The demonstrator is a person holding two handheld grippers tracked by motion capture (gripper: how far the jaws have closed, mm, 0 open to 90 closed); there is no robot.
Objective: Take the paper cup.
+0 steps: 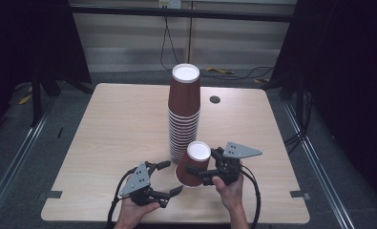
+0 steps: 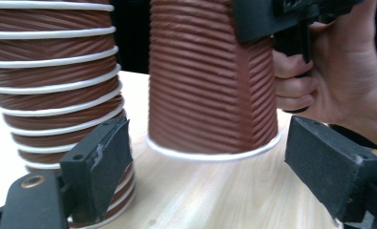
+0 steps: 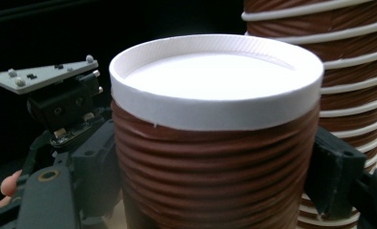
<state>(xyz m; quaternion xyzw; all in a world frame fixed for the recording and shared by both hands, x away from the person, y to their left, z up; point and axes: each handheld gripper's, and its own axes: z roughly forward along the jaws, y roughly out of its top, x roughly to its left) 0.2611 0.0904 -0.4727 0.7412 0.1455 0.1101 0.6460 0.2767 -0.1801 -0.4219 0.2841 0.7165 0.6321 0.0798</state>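
Observation:
A tall stack of upside-down brown ribbed paper cups point(image 1: 184, 112) stands at the table's middle, also seen as the stack point(image 2: 52, 86) and the stack point(image 3: 353, 71). Just in front of it is a single upside-down cup point(image 1: 194, 164), leaning slightly left. My right gripper point(image 1: 201, 161) is shut on its sides, with the jaws pressing the ribbed wall of the cup point(image 3: 214, 143). My left gripper point(image 1: 169, 179) stands open to the cup's left, near the table's front edge. The cup point(image 2: 210, 95) lies beyond its spread gripper point(image 2: 210, 176), its rim at or just above the tabletop.
The wooden table point(image 1: 119, 124) has a dark cable hole point(image 1: 214, 99) behind the stack. Grey tape marks point(image 1: 50, 194) sit near both front corners. Cables trail on the floor behind the table. Dark curtains hang at both sides.

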